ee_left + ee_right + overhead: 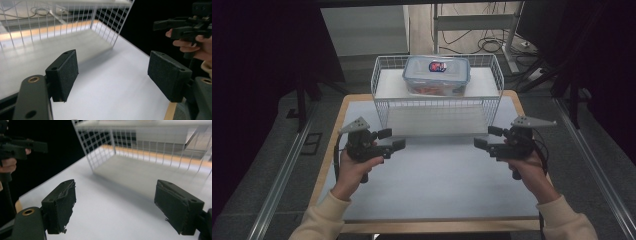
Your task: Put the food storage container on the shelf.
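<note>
Overhead, the container (436, 75) lid's red-blue label is unreadable; both grippers' fingers (65, 72) spread apart, empty.

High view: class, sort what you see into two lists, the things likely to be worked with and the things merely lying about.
Likely in use:
left gripper, open
right gripper, open
lidded plastic box
white wire basket, which holds the box

Merely around:
cables on the floor
metal frame leg
</note>
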`<action>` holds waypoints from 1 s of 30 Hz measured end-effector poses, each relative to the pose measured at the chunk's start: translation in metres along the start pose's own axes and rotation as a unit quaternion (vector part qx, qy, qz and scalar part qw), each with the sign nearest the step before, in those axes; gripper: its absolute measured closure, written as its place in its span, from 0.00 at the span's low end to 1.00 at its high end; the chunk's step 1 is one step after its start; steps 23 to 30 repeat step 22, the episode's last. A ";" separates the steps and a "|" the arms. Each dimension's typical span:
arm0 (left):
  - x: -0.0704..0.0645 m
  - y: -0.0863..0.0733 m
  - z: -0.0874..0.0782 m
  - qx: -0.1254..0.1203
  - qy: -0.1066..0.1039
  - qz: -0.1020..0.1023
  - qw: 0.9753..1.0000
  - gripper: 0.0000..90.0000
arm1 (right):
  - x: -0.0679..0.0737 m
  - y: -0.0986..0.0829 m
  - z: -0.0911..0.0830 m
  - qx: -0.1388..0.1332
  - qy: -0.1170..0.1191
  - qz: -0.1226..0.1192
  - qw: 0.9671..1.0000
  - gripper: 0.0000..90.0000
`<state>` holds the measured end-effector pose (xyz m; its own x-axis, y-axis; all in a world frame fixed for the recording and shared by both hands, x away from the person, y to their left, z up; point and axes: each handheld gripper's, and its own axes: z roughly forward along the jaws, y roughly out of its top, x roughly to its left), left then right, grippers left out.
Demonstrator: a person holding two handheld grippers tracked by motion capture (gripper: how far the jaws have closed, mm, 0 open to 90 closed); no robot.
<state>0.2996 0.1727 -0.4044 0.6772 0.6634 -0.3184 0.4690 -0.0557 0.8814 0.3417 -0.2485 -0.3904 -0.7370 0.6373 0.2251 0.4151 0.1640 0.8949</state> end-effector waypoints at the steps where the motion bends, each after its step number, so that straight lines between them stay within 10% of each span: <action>1: -0.002 -0.009 0.001 0.004 0.004 0.005 1.000 0.27 | 0.001 -0.006 0.000 0.004 0.002 -0.002 1.000 0.19; 9: -0.007 -0.059 0.021 0.065 0.006 -0.003 0.998 0.26 | 0.009 -0.059 0.005 0.040 0.003 -0.011 0.999 0.19; 30: -0.001 -0.072 0.030 0.072 0.020 -0.010 0.997 0.26 | 0.004 -0.082 0.007 0.061 -0.040 -0.042 0.996 0.15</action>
